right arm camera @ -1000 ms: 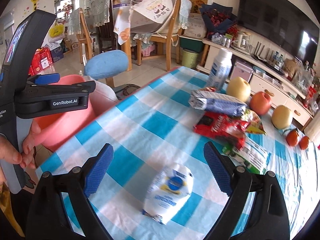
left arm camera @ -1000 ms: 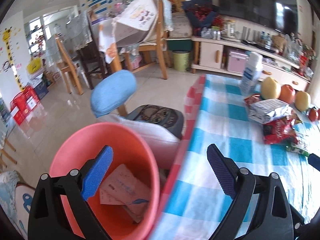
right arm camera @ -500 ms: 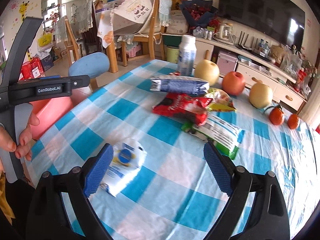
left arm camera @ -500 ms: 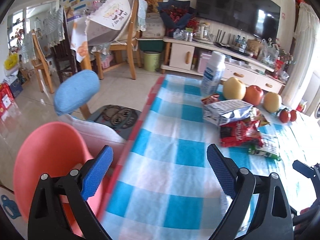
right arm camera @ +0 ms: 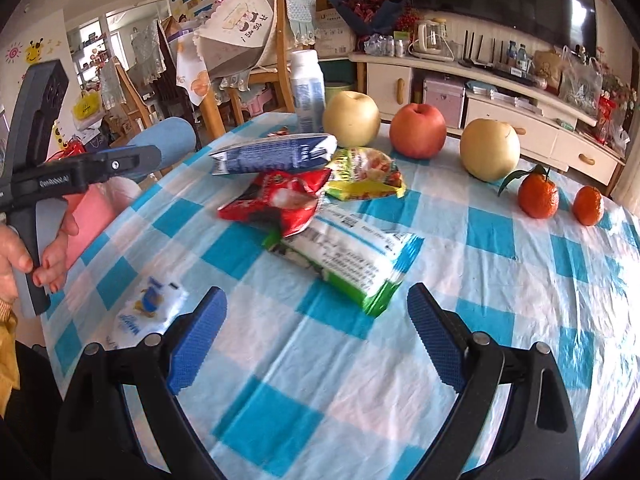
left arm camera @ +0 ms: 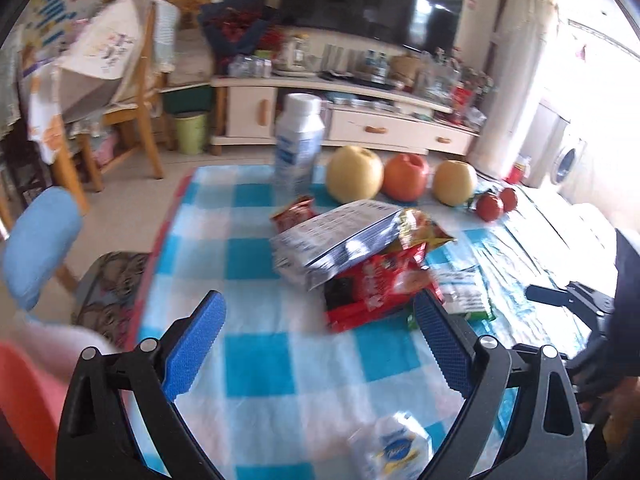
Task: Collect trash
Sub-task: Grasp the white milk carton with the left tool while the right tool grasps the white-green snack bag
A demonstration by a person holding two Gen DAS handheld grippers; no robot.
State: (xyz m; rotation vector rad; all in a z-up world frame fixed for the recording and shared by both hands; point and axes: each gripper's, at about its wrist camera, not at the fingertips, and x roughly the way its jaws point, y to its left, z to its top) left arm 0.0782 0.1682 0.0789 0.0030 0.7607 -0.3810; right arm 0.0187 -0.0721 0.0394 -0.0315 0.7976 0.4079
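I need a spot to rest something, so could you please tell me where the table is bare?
Bare cloth lies between the right gripper and the green-edged packet, and rightward below the tangerines. The wrapper pile and fruit row are crowded.

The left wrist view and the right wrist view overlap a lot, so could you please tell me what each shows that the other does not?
Only the left wrist view shows the washing machine. Only the right wrist view shows the hand holding the left gripper's handle. Both show the milk bottle, the red apple, the red snack wrapper, the small white packet and the checked tablecloth.
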